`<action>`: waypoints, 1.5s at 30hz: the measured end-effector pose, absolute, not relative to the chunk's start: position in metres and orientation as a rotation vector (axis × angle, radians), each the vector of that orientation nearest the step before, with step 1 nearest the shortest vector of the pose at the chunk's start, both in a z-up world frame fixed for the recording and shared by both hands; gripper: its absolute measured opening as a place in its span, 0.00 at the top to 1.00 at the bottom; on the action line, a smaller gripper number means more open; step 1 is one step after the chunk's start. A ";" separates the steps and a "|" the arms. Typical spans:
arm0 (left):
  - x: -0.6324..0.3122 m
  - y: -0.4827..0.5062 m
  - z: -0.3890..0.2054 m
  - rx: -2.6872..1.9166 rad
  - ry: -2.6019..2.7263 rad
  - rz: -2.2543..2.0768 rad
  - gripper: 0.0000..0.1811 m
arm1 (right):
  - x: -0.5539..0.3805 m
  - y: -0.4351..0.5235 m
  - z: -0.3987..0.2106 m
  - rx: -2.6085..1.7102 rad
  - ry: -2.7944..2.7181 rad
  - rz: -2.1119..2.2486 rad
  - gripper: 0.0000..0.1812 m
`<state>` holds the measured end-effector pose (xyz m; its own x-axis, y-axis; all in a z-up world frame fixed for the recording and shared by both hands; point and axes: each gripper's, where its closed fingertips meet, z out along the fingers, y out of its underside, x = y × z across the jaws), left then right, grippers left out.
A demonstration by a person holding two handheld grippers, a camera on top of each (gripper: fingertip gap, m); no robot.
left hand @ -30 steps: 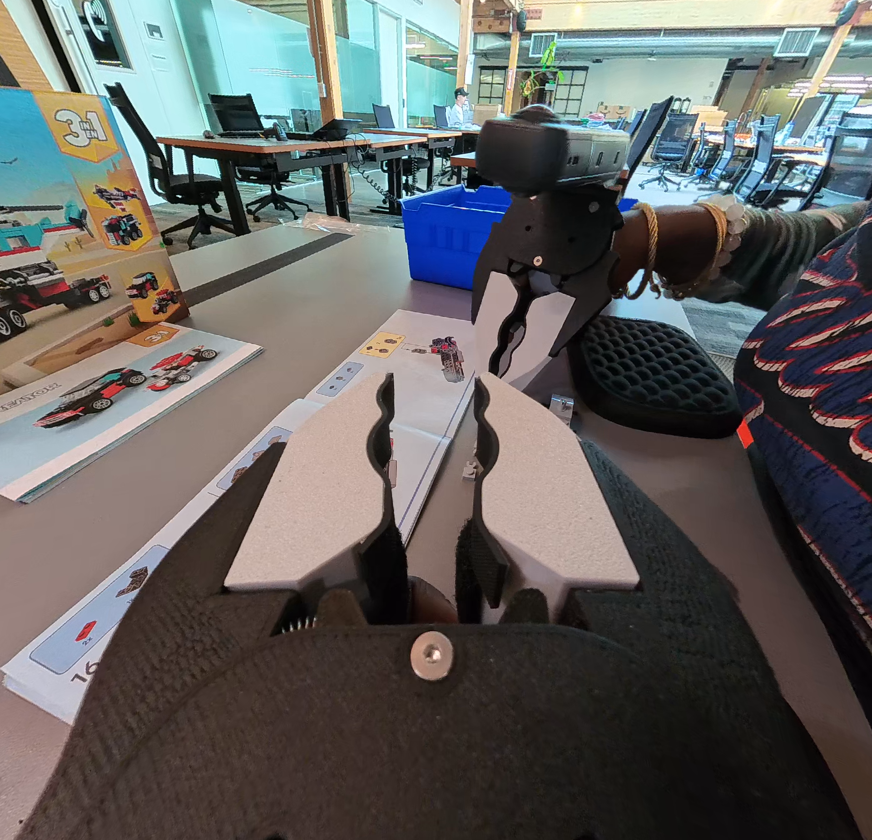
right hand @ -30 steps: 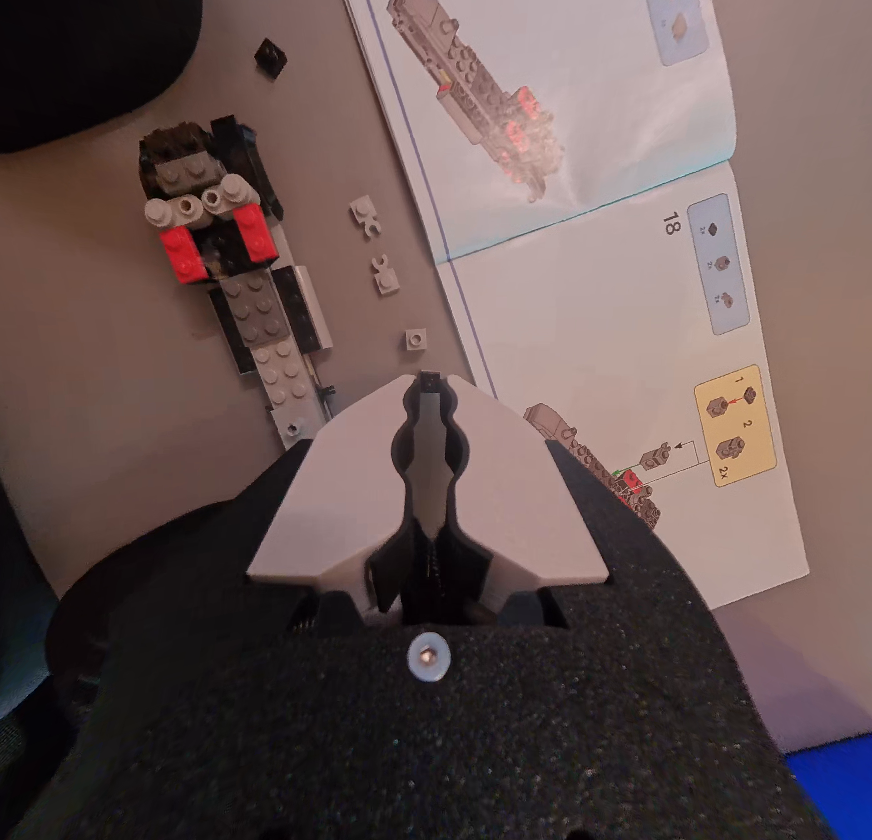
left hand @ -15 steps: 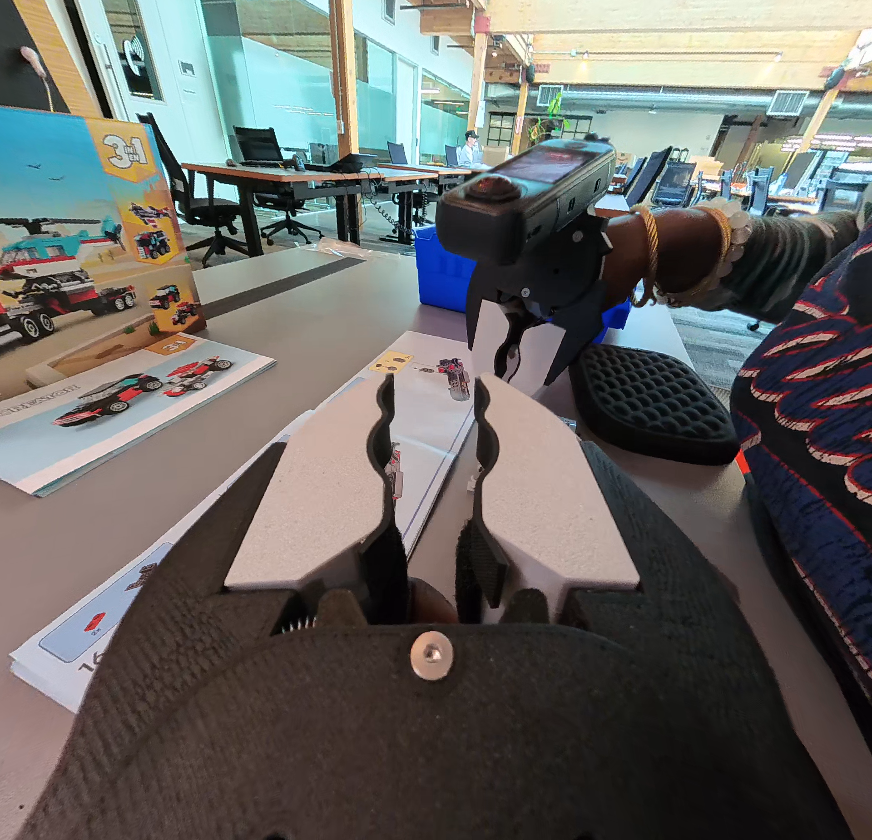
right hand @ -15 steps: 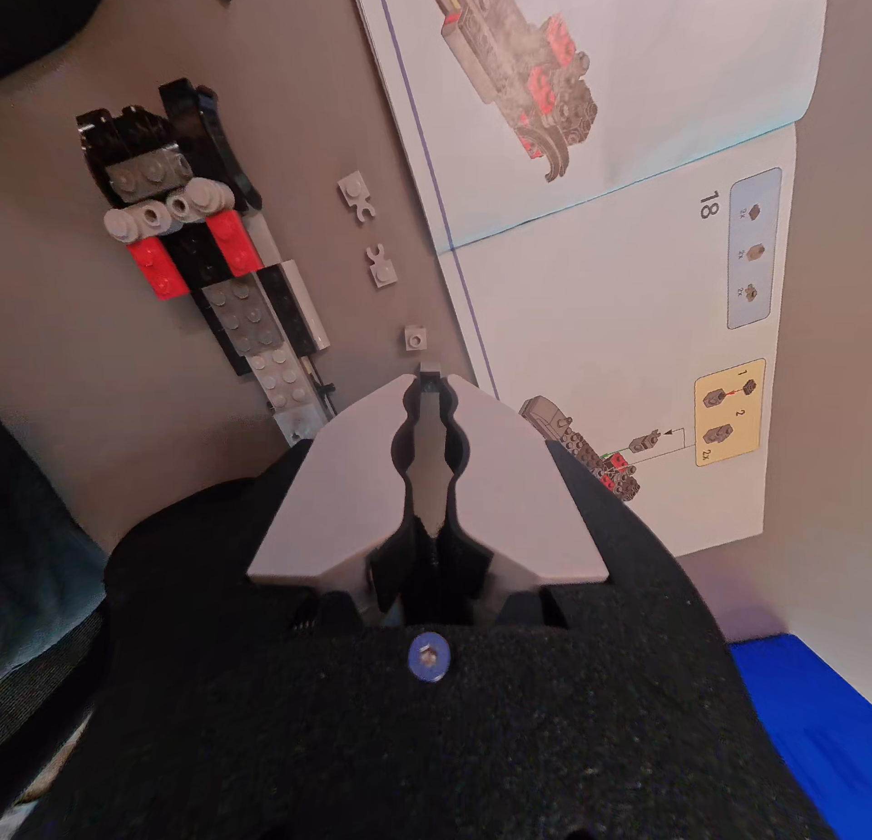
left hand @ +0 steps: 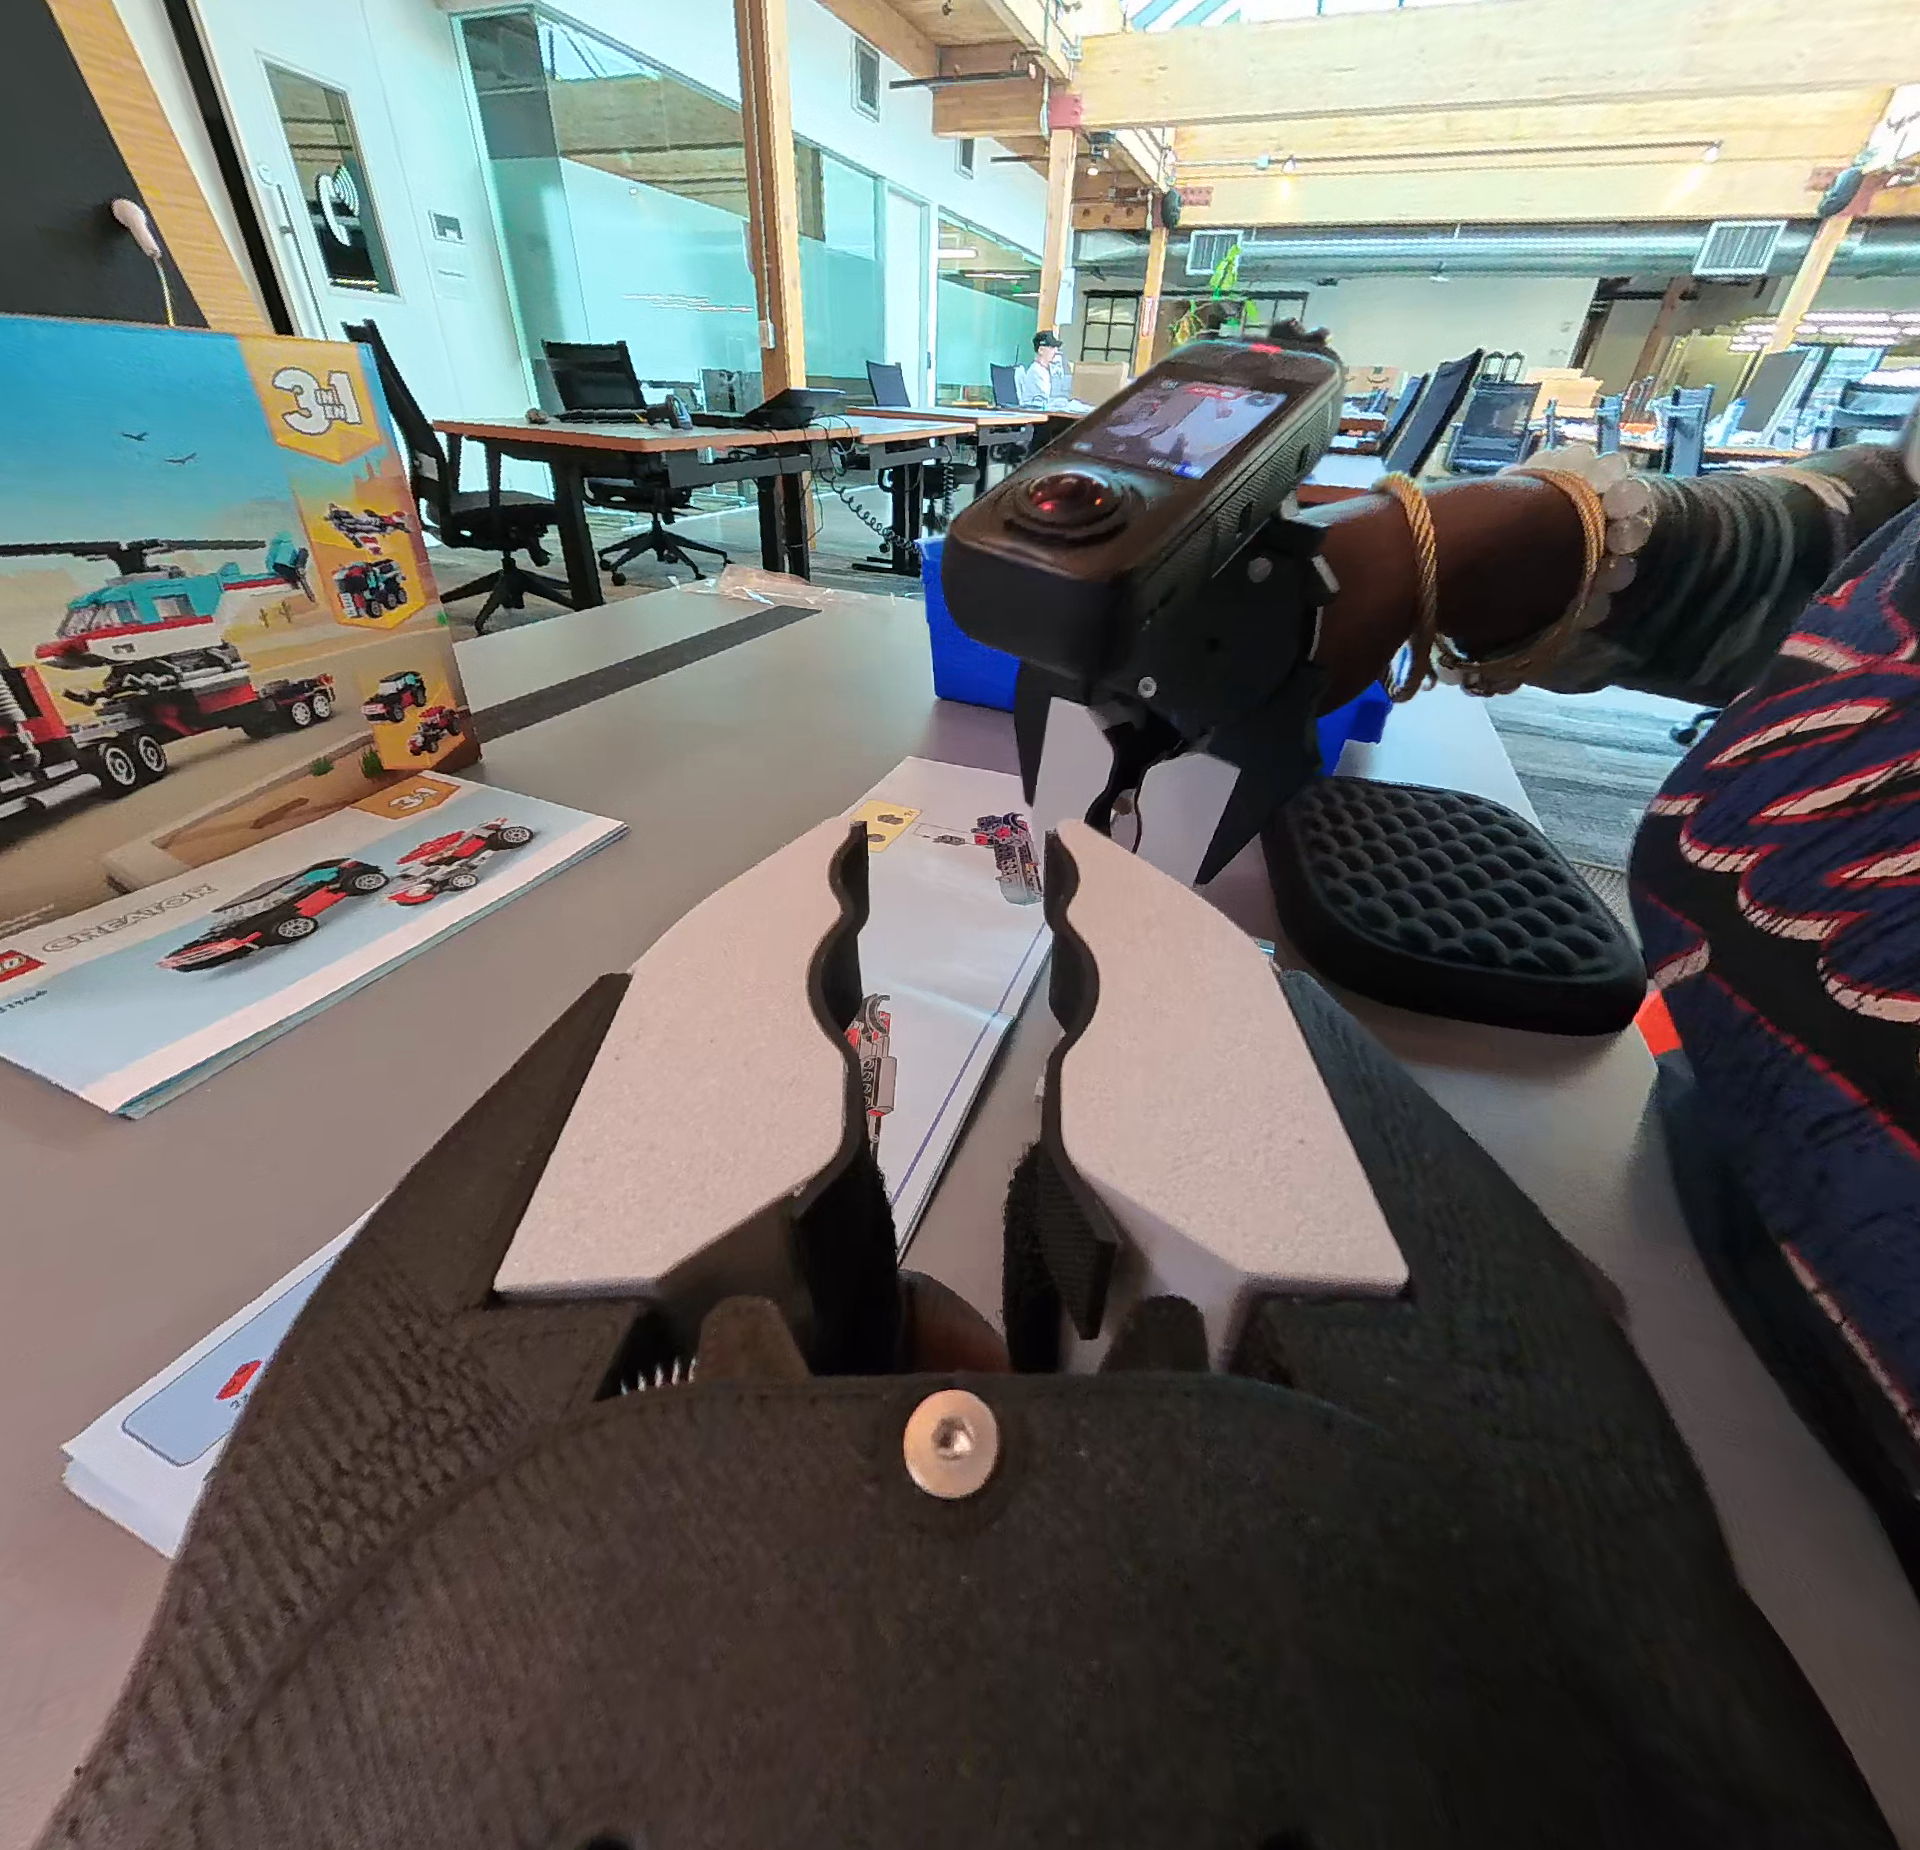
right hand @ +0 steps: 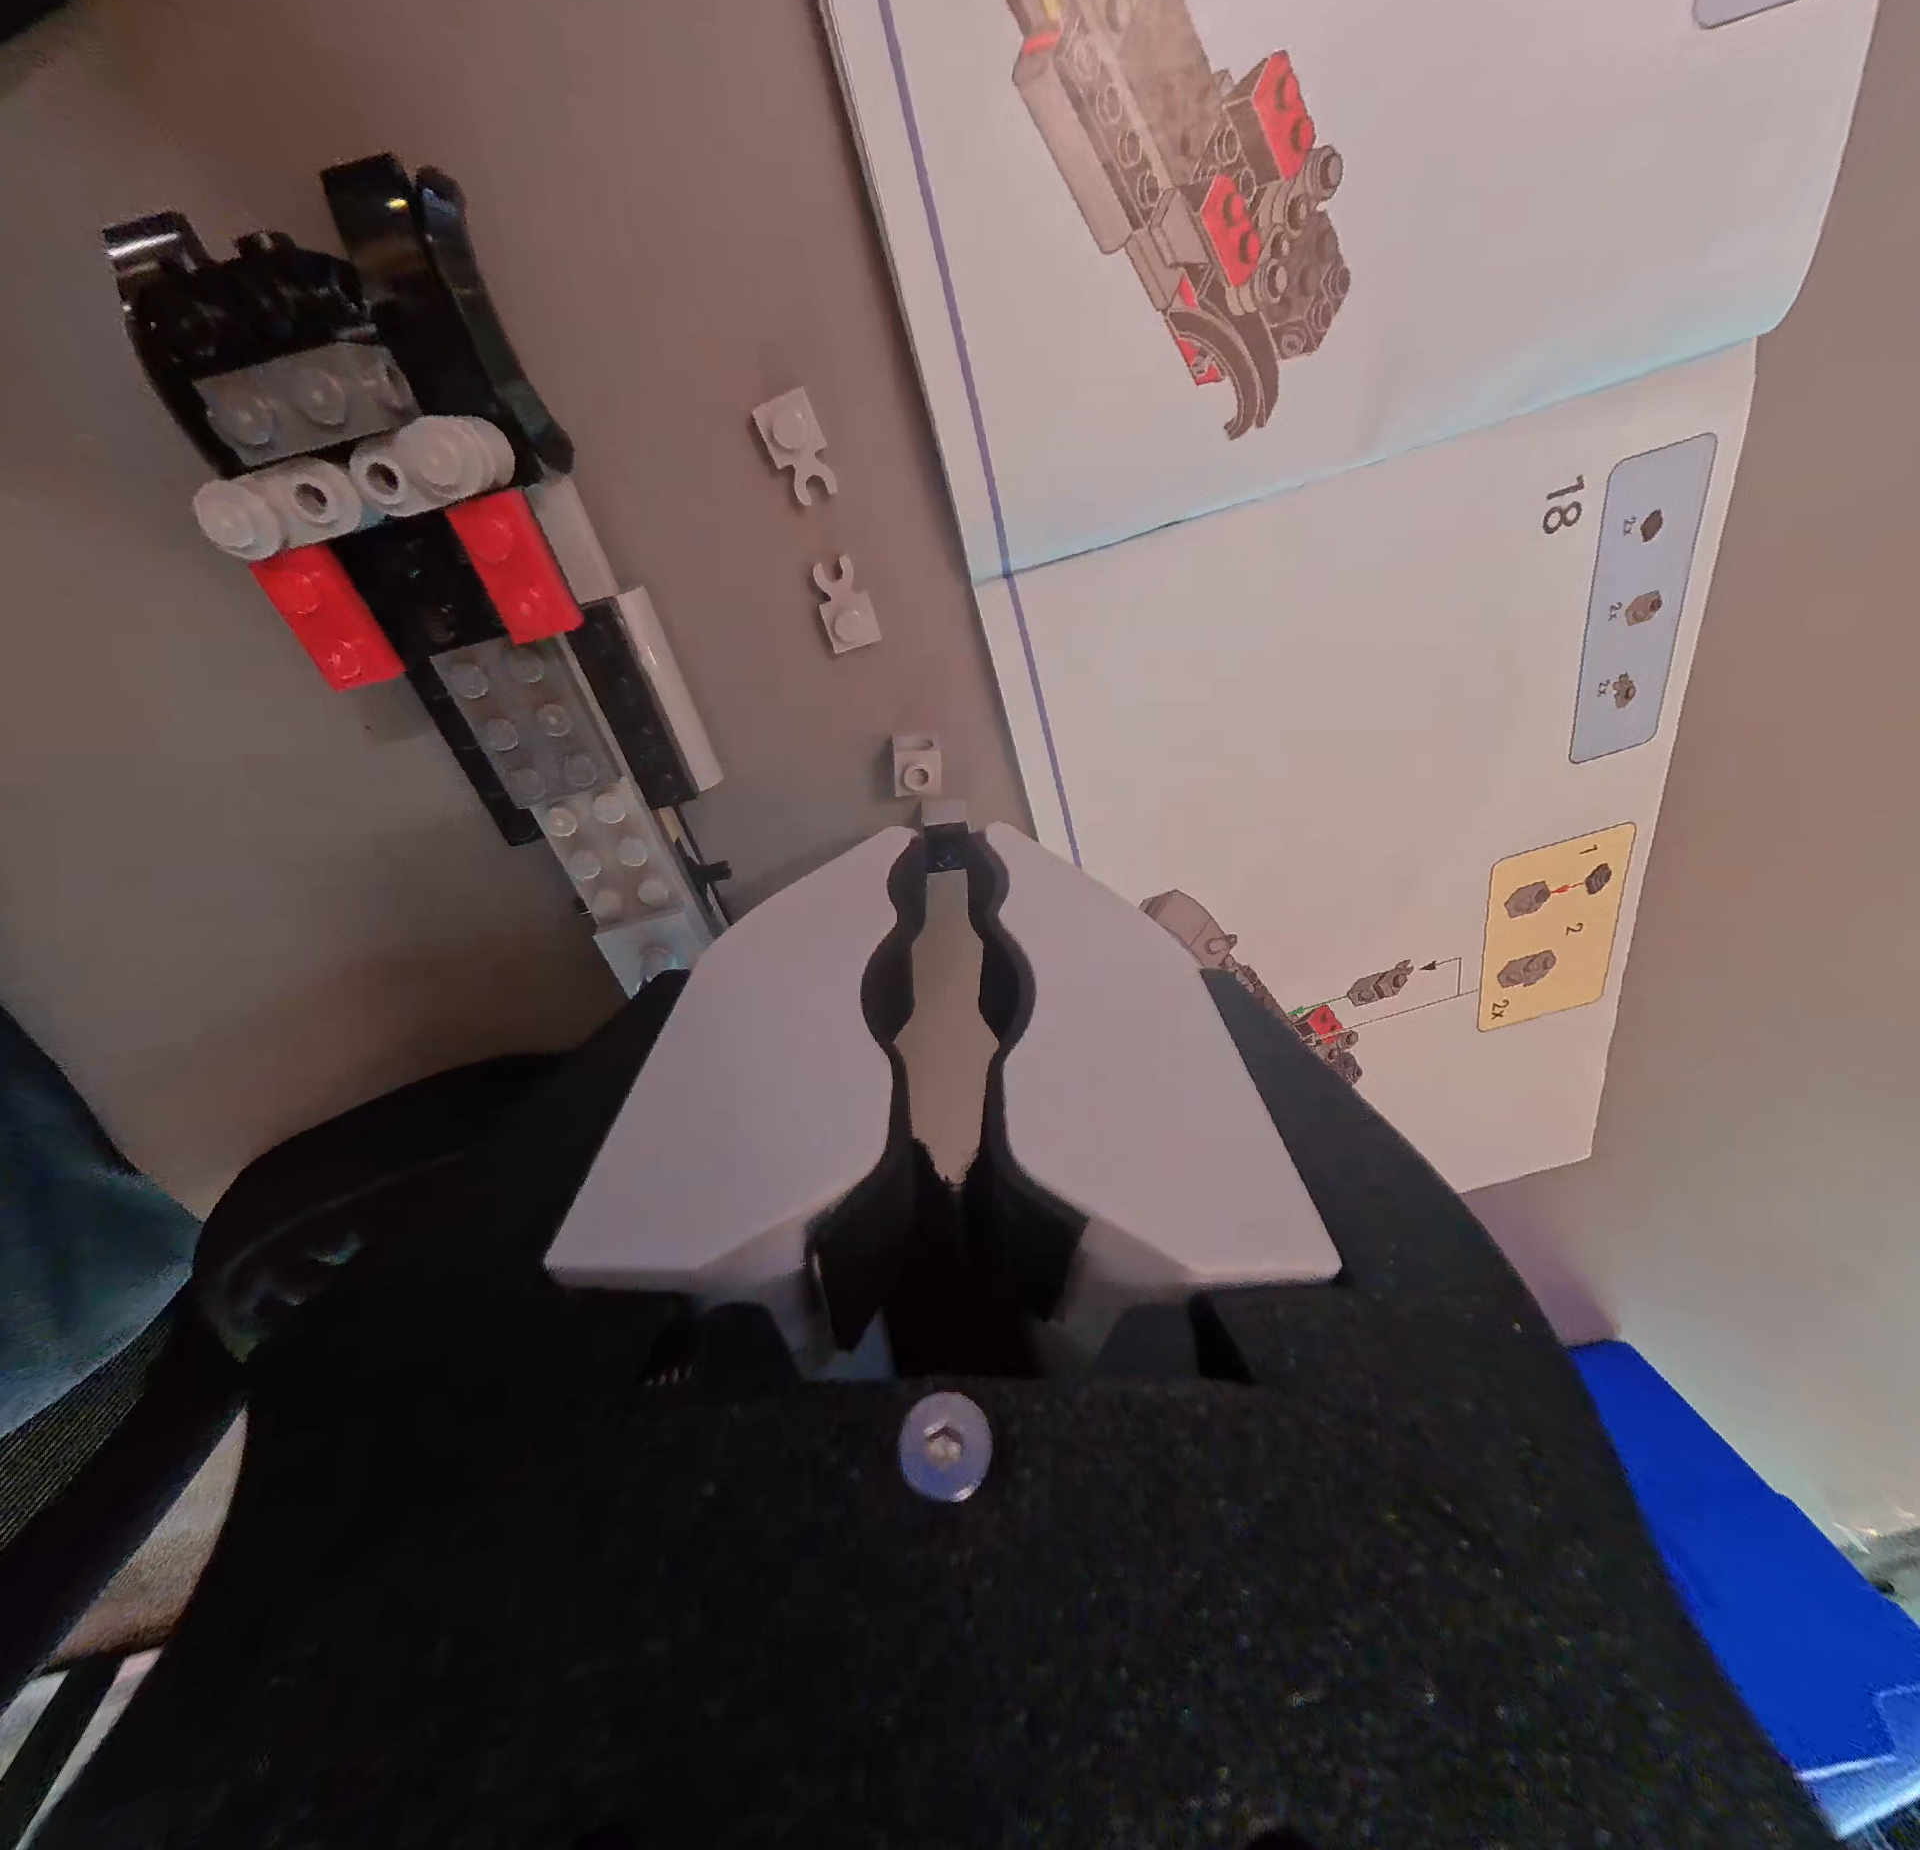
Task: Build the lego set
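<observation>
Open-plan office stretches behind our grey desk (left hand: 644, 720), with rows of chairs and tables far off. Over the last second we have lifted the right tongs (right hand: 943, 844) up from the desk; in the left wrist view they now hang tilted above the open instruction booklet (left hand: 935, 907), camera body facing us. They are pinching a small piece (right hand: 943, 832), dark with a pale end, at the very tips. We judge that the pick-up has worked and that the piece now has to be carried to its place on the model.

Our left tongs (left hand: 948, 865) rest low over the desk, spread, with nothing between them.

Seen from the right wrist view, the half-built model (right hand: 436, 574) of black, grey and red bricks lies flat on the desk to the left of the booklet (right hand: 1351, 657). Between model and booklet three loose grey bits lie in a line: two clip plates (right hand: 795, 439) (right hand: 847, 611) and a small square brick (right hand: 916, 764) just beyond our fingertips.

A black wrist rest (left hand: 1444, 907) sits near the desk's right edge, a blue bin (left hand: 961, 647) behind it. Toward the left edge the set's box (left hand: 197, 574) stands upright, a second booklet (left hand: 291, 927) lying in front of it. Nothing blocks the way to the model, though the loose bits lie close by and could be nudged.
</observation>
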<state>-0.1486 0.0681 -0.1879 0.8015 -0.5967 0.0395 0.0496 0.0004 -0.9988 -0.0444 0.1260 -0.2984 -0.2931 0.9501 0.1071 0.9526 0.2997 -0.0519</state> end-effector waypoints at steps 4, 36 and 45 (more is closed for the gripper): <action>-0.149 0.068 -0.187 -1.488 0.474 -0.515 0.82 | -0.046 0.126 -0.295 -1.719 -2.413 0.168 0.96; -0.058 0.093 -0.190 -1.193 1.132 0.252 0.95 | -0.057 0.081 -0.181 -1.719 -1.338 2.301 0.96; -0.063 0.094 -0.191 -1.128 1.239 0.456 0.96 | -0.061 0.082 -0.182 -1.763 -1.260 2.381 0.96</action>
<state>-0.0631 0.0938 -0.1913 0.3262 -0.2808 -0.9026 -0.7992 0.4280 -0.4220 -0.0609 0.0816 -0.1820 -0.3982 0.3707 -0.8391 0.4855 -0.6909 -0.5357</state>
